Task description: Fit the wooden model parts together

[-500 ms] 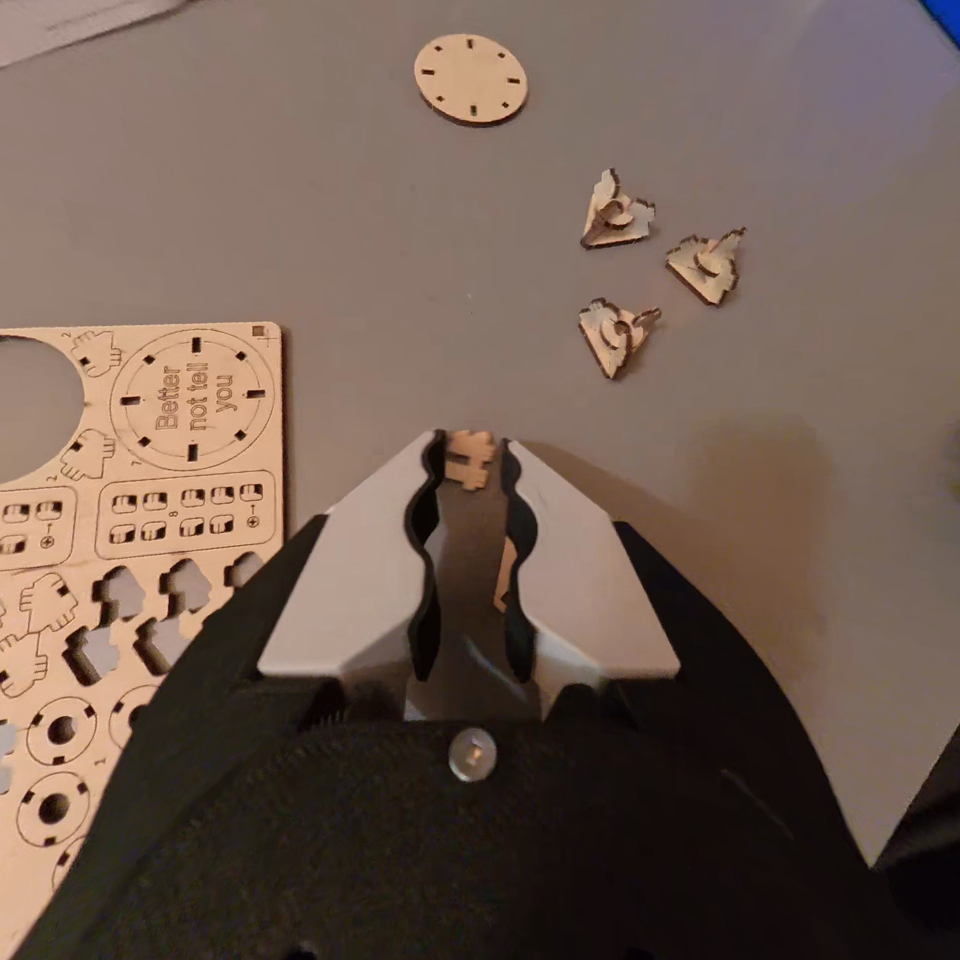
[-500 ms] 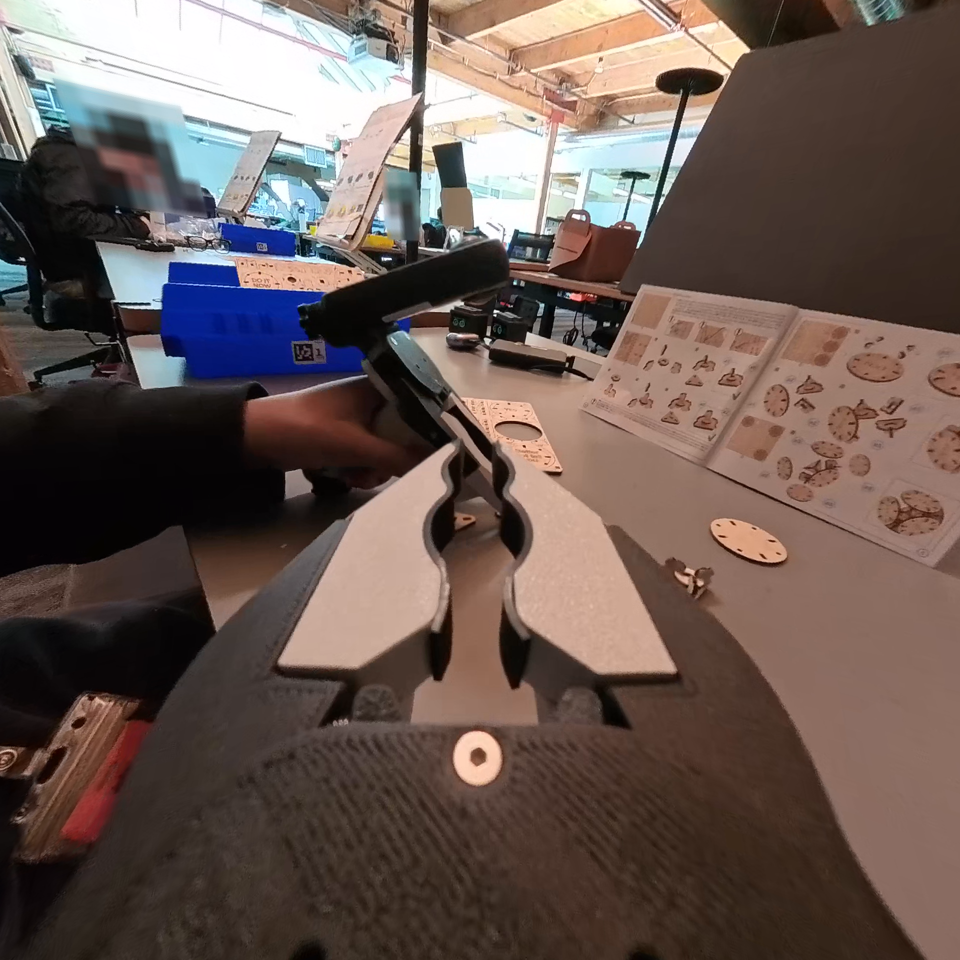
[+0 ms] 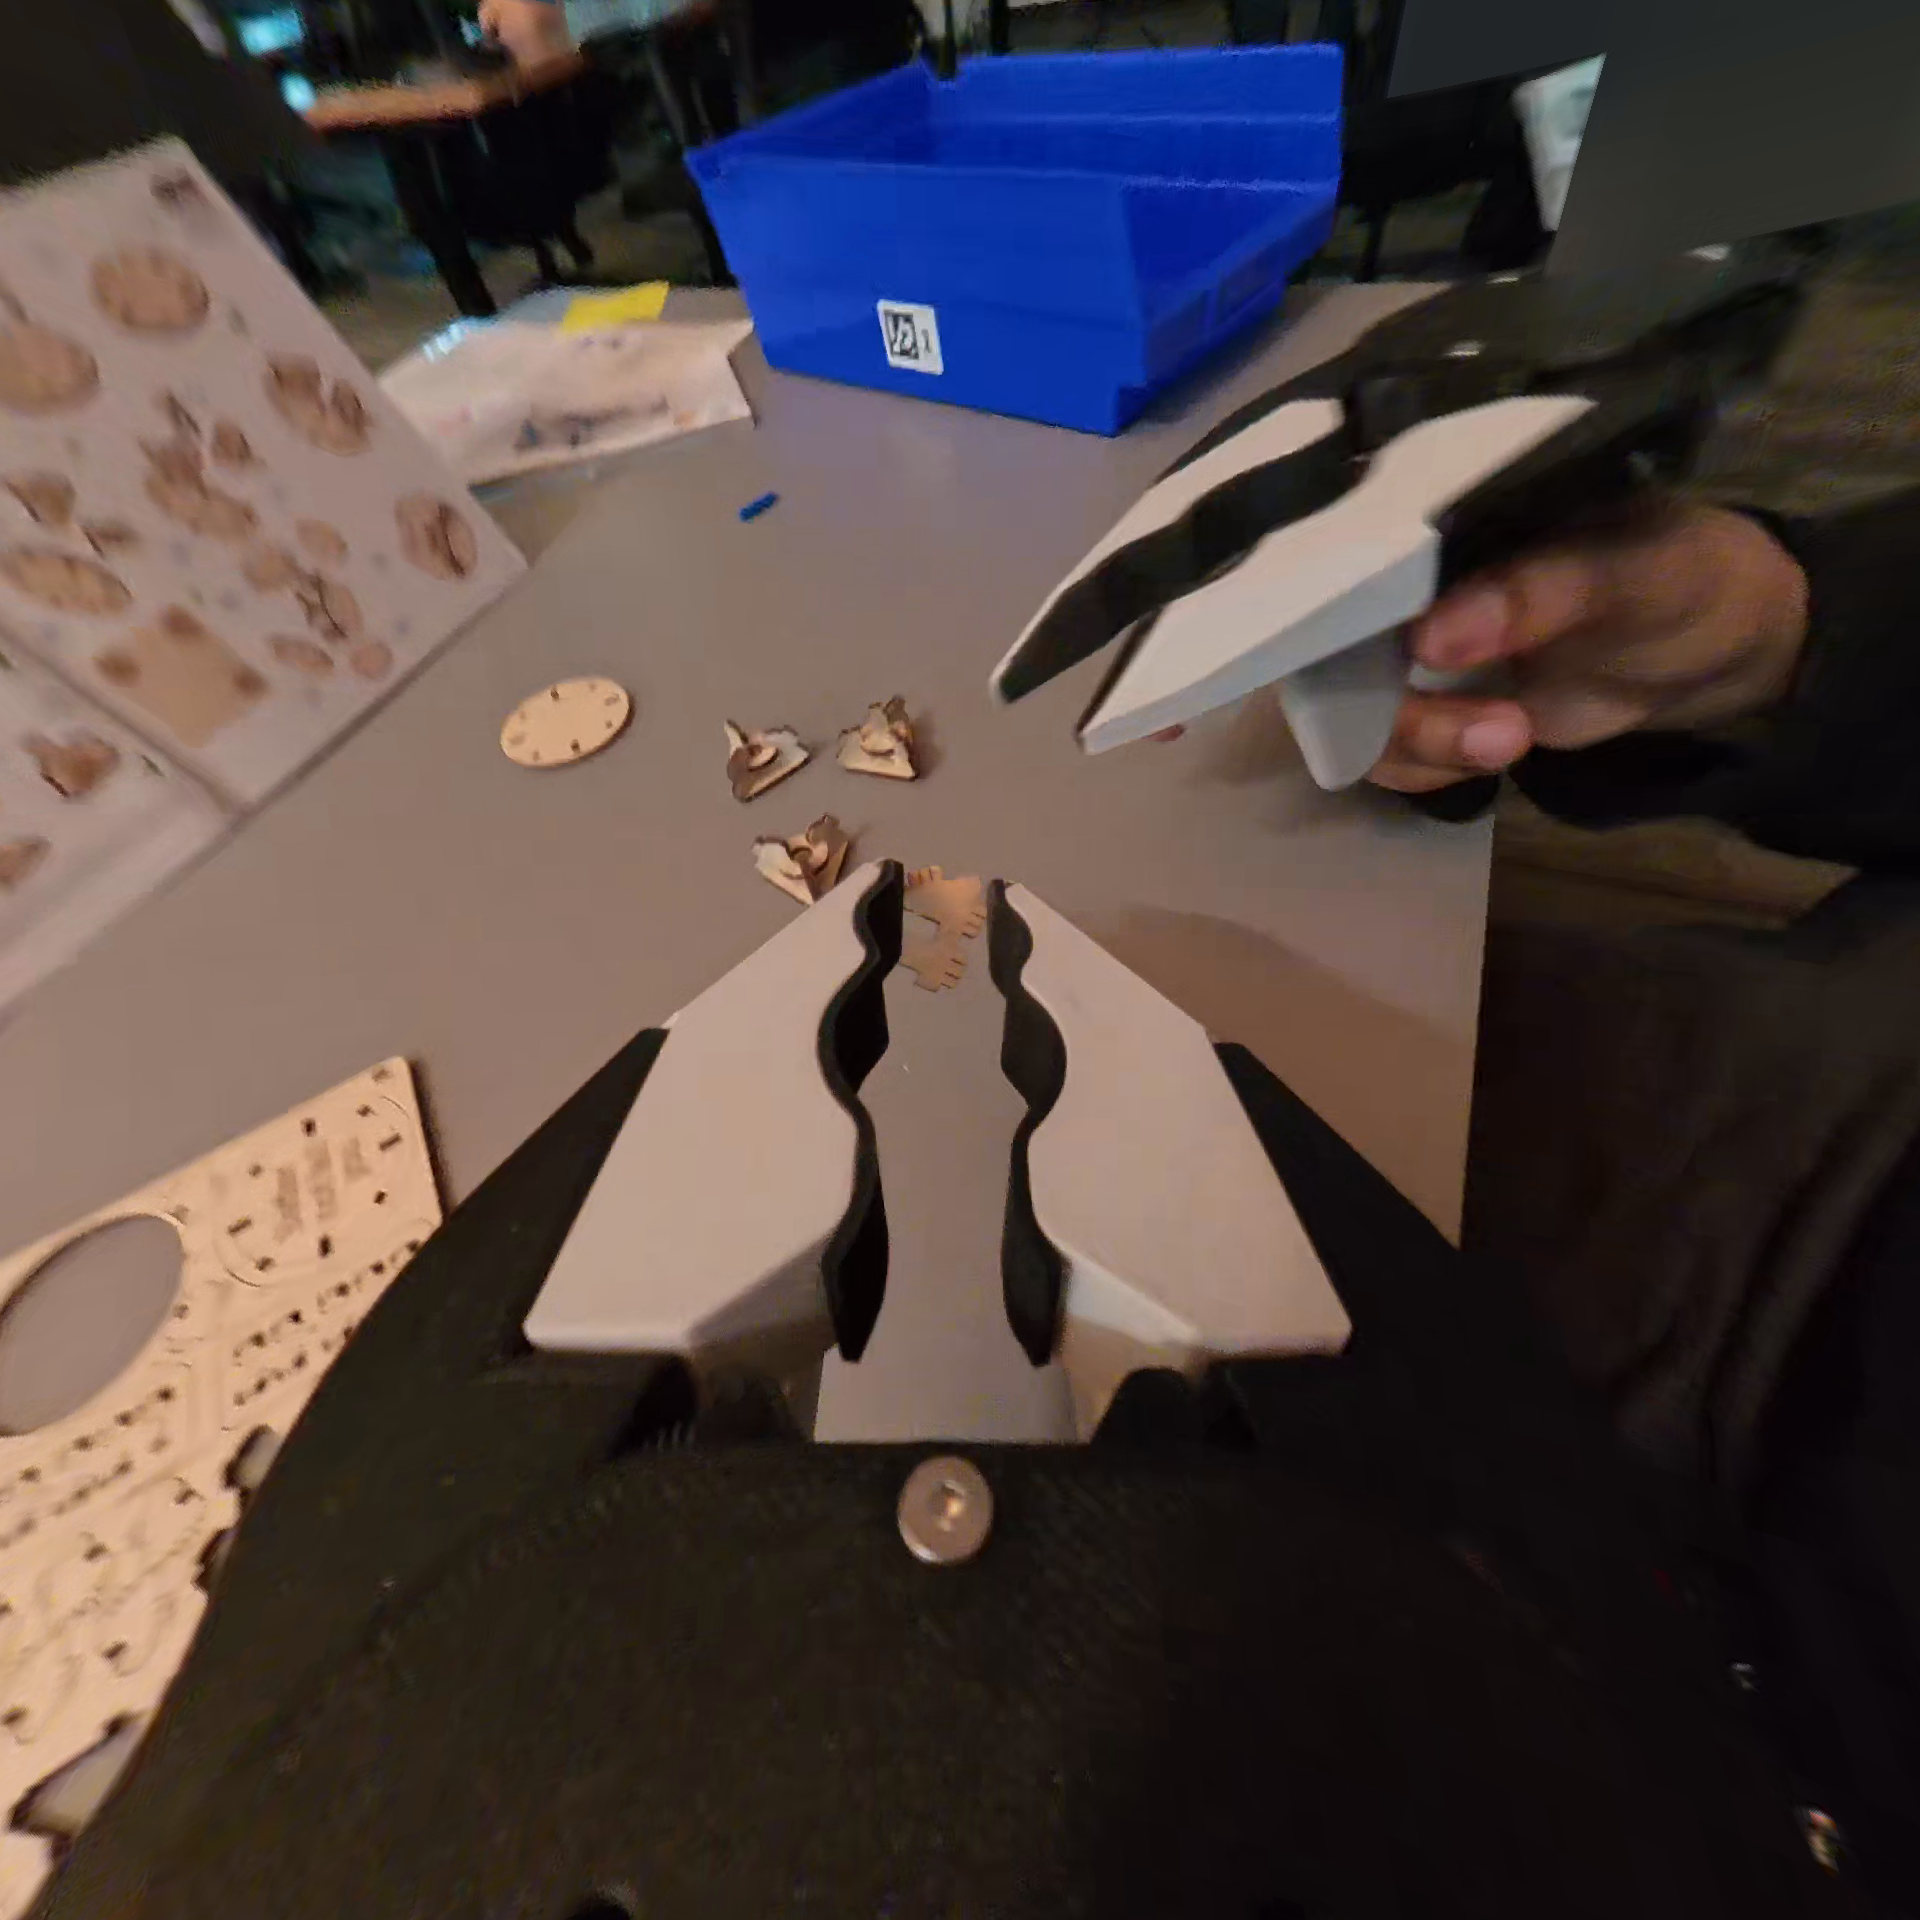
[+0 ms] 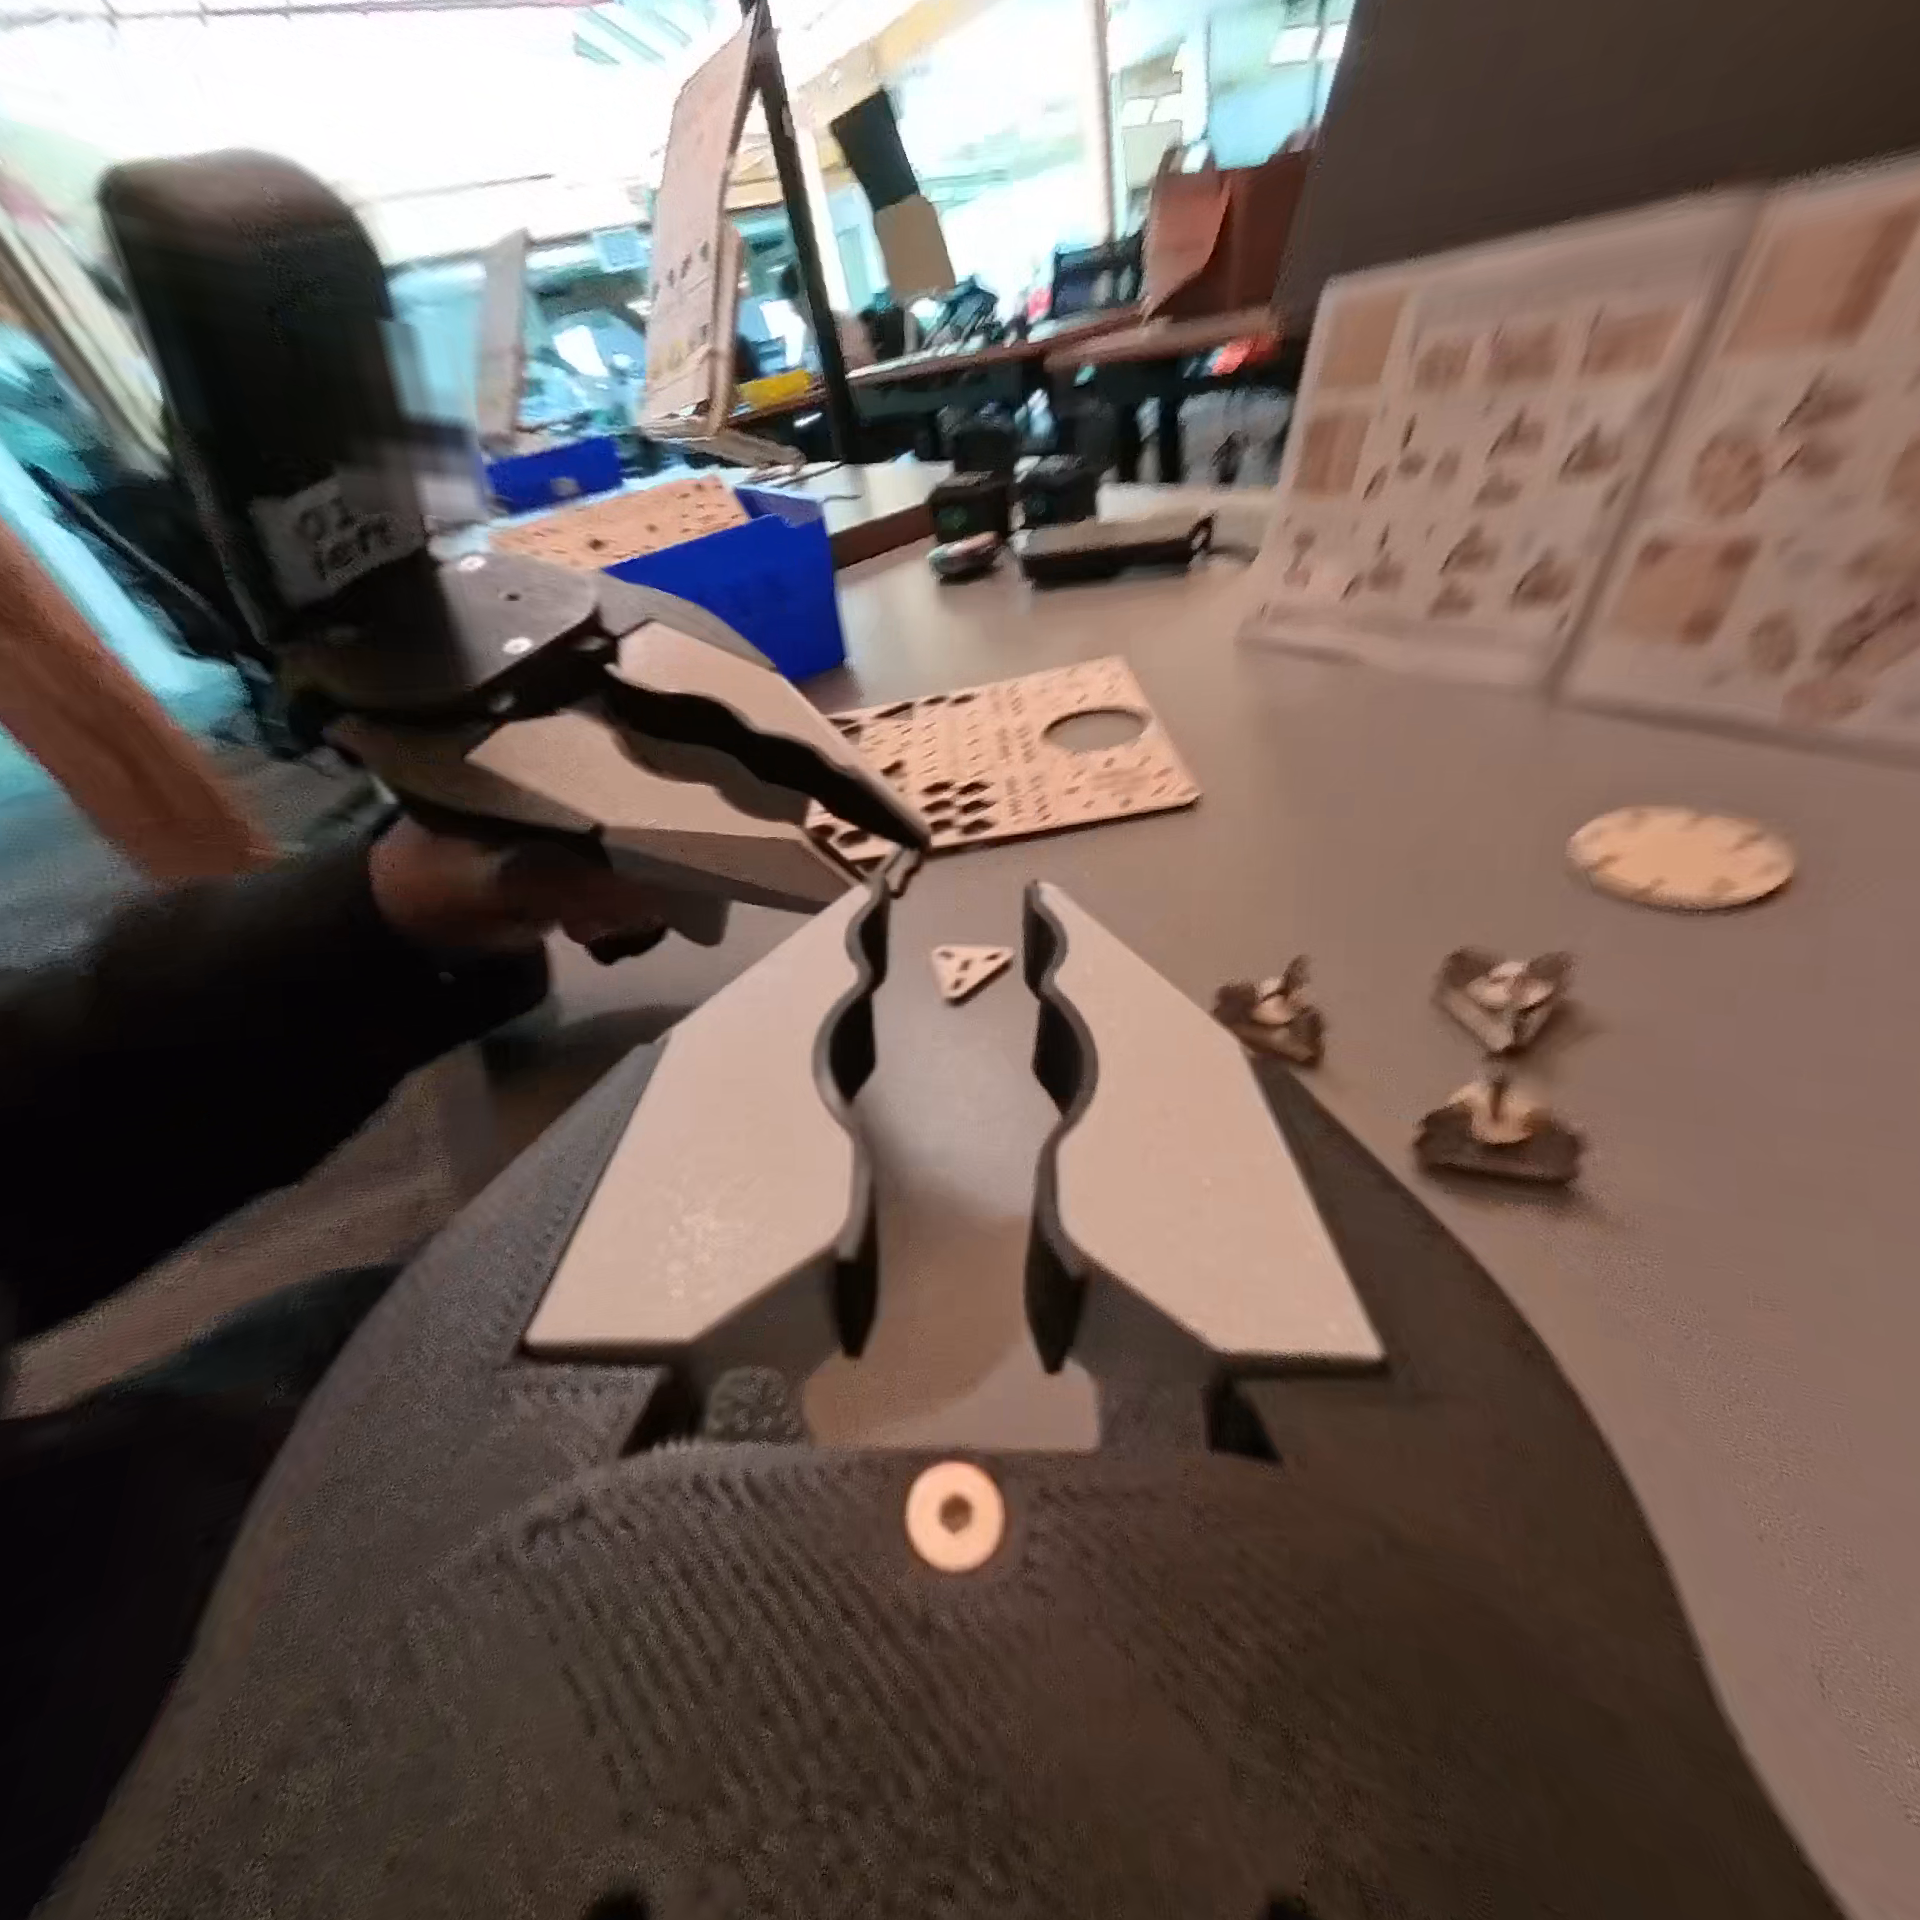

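Left claw (image 3: 940,894) grips a small toothed wooden piece (image 3: 943,925) above the desk (image 3: 1195,852).
Right claw (image 4: 956,904) hangs released; a flat wooden triangle (image 4: 971,968) lies beyond its tips, untouched.

Left hand-held gripper (image 3: 943,894) gripping, right hand-held gripper (image 4: 956,904) parted.

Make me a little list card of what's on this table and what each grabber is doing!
Left gripper: pinching a small toothed wooden piece
Right gripper: open, empty; a flat wooden triangle lies on the table ahead of it
Table: grey
Loose parts: round wooden disc, three small assembled wooden pieces
Sheet: punched wooden sheet
Back: blue bin, instruction booklet
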`<control>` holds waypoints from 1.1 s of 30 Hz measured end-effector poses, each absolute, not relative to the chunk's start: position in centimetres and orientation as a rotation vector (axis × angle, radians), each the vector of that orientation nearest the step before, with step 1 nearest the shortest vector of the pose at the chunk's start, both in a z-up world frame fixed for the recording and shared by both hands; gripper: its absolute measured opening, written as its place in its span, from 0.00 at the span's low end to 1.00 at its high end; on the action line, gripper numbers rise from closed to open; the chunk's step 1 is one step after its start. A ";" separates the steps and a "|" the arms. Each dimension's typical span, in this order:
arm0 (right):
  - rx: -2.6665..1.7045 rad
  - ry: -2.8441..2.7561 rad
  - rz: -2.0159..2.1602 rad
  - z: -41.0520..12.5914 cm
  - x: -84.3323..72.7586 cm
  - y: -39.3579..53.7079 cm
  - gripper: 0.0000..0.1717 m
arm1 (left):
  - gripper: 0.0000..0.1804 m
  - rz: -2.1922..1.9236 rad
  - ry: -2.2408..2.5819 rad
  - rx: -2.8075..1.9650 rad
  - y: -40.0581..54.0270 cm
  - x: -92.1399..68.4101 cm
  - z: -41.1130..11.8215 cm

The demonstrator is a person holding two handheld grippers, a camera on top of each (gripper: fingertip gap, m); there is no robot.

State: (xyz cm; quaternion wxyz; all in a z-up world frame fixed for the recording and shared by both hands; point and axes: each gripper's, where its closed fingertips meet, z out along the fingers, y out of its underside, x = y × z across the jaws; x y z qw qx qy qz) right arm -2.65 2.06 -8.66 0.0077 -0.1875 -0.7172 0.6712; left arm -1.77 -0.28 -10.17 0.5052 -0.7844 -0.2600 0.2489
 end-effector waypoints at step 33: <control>-1.030 -2.446 2.528 -9.4 -2.1 1.6 0.00 | 0.37 0.406 -1.256 -2.007 -4.4 -3.2 -18.1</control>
